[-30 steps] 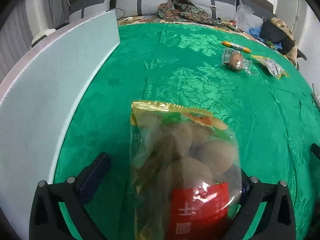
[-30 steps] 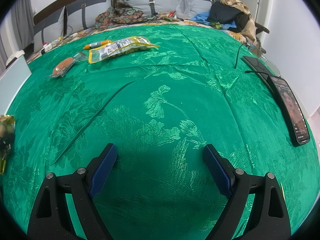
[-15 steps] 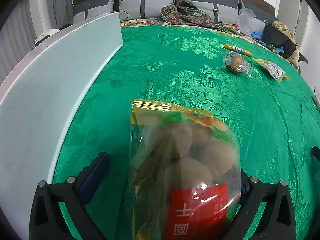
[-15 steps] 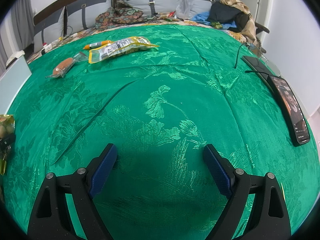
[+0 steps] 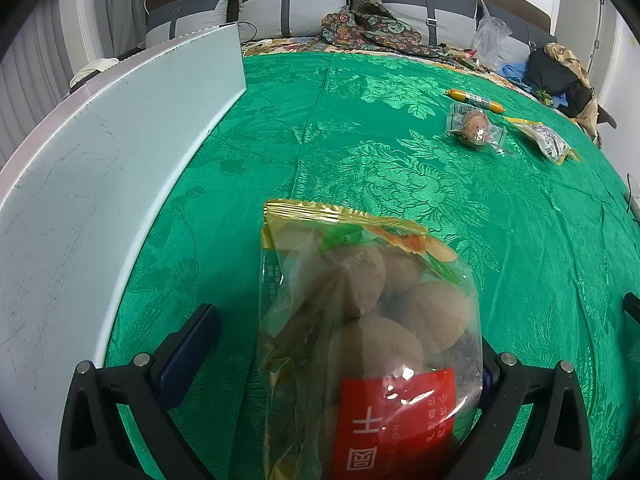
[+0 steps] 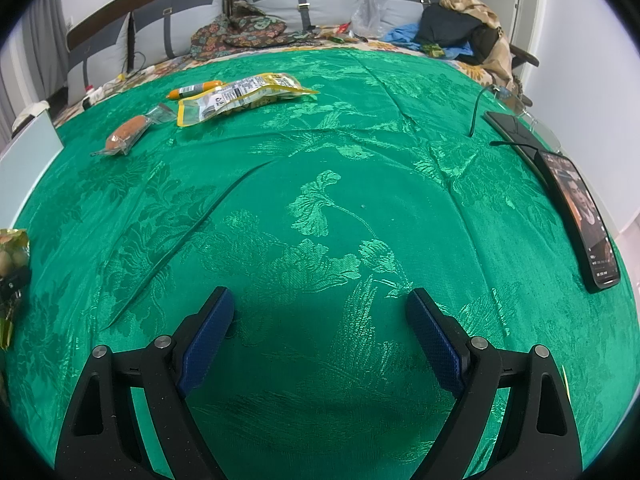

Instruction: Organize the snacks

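Note:
A clear snack bag of round brown pieces with a red label (image 5: 368, 344) sits between the jaws of my left gripper (image 5: 340, 348). The left finger (image 5: 188, 352) stands apart from the bag; the right finger is hidden behind it, so the grip is unclear. The bag also shows at the left edge of the right wrist view (image 6: 12, 264). My right gripper (image 6: 320, 336) is open and empty over the green cloth. Far off lie an orange sausage stick (image 5: 476, 100), a small wrapped brown snack (image 5: 476, 126) and a yellow-edged packet (image 5: 548, 142).
A pale grey box wall (image 5: 100, 168) runs along the left of the green tablecloth (image 5: 360, 160). A phone (image 6: 580, 216) and cables lie at the right edge. Cushions, clothes and bags sit beyond the far edge.
The left gripper with the snack bag has drifted so the grey box wall and far snacks sit slightly differently in view. The right gripper has not moved.

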### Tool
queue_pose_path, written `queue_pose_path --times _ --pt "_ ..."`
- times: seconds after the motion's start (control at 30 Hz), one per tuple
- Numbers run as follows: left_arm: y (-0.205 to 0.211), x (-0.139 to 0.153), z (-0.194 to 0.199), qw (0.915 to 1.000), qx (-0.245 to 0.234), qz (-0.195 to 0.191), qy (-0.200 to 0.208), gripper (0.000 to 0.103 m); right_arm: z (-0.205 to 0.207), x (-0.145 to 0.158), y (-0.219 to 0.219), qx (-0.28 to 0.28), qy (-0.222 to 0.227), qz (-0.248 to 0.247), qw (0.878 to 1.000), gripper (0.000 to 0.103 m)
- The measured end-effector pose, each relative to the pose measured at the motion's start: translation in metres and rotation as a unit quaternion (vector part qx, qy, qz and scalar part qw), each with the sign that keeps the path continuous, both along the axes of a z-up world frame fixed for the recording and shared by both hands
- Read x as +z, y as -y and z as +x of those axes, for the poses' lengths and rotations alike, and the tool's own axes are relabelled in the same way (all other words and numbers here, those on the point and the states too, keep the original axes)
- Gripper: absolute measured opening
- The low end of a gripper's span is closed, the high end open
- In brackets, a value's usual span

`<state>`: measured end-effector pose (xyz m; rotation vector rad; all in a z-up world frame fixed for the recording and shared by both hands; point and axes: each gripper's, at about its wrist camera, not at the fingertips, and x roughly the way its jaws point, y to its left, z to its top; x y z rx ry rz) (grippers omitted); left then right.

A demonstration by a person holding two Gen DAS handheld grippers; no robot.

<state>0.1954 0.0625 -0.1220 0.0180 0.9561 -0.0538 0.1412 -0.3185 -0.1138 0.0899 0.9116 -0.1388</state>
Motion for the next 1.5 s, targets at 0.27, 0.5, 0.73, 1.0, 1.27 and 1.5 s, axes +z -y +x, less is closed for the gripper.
queue_pose_path --times 0.27,0.5,0.73,1.0,1.27,1.5 --pt "0.0 0.0 0.0 1.0 0.0 0.0 0.0 0.103 0.017 0.014 -0.007 0.001 -0.027 0.053 0.998 0.09" --pt "0.0 0.0 0.0 1.0 0.0 0.0 0.001 0.103 0.122 0.043 -0.095 0.06 -0.043 0.175 0.982 0.089" --pt "0.0 -0.001 0.0 1.0 -0.001 -0.001 0.001 0.103 0.215 0.021 -0.151 0.011 -0.094 0.196 0.976 0.089" --pt "0.001 0.001 -0.003 1.0 -0.001 -0.001 0.001 0.103 0.235 0.01 -0.203 0.055 -0.105 0.014 0.993 0.081" --pt "0.0 0.001 -0.003 1.0 -0.001 -0.001 0.001 0.103 0.196 0.017 -0.19 0.136 -0.09 0.01 0.987 0.048" --pt "0.001 0.001 -0.003 1.0 -0.001 -0.001 0.002 0.103 0.13 0.016 -0.162 0.204 -0.088 -0.002 0.975 0.048"
